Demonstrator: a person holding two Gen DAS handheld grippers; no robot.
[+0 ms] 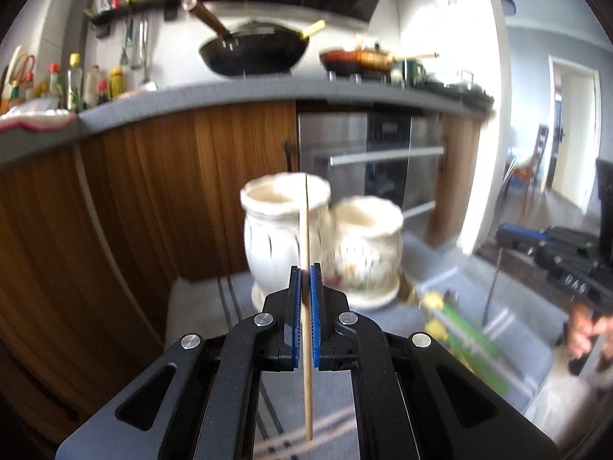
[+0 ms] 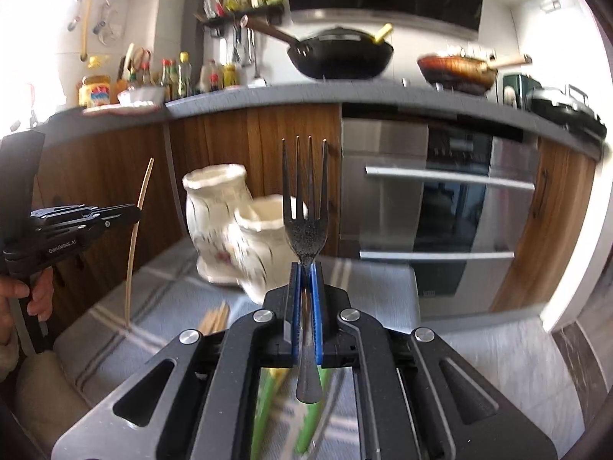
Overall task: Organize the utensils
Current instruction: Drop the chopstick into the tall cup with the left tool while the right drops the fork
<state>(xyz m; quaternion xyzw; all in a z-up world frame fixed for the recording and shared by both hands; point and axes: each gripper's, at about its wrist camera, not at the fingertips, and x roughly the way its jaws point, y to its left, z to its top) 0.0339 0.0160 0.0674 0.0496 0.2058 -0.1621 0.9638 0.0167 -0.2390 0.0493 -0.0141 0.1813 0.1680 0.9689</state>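
My left gripper (image 1: 305, 268) is shut on a thin wooden chopstick (image 1: 305, 230) that stands nearly upright, lifted in front of two cream ceramic jars (image 1: 283, 222). My right gripper (image 2: 305, 268) is shut on a dark metal fork (image 2: 305, 226), tines up, handle end hanging below the pads. The same two jars (image 2: 214, 211) stand just beyond the fork on a grey striped cloth (image 2: 161, 299). In the right wrist view the left gripper (image 2: 138, 209) shows at the left edge, holding the chopstick (image 2: 137, 237) above the cloth. More chopsticks (image 2: 216, 320) lie on the cloth below.
Green-handled utensils (image 1: 471, 341) lie on the cloth to the right. Behind stand wooden cabinets (image 1: 153, 191), a steel oven (image 2: 440, 207) and a grey counter (image 1: 230, 94) with a black wok (image 1: 254, 51), pans and sauce bottles (image 1: 72, 84). A person's hand (image 2: 34, 295) holds the left tool.
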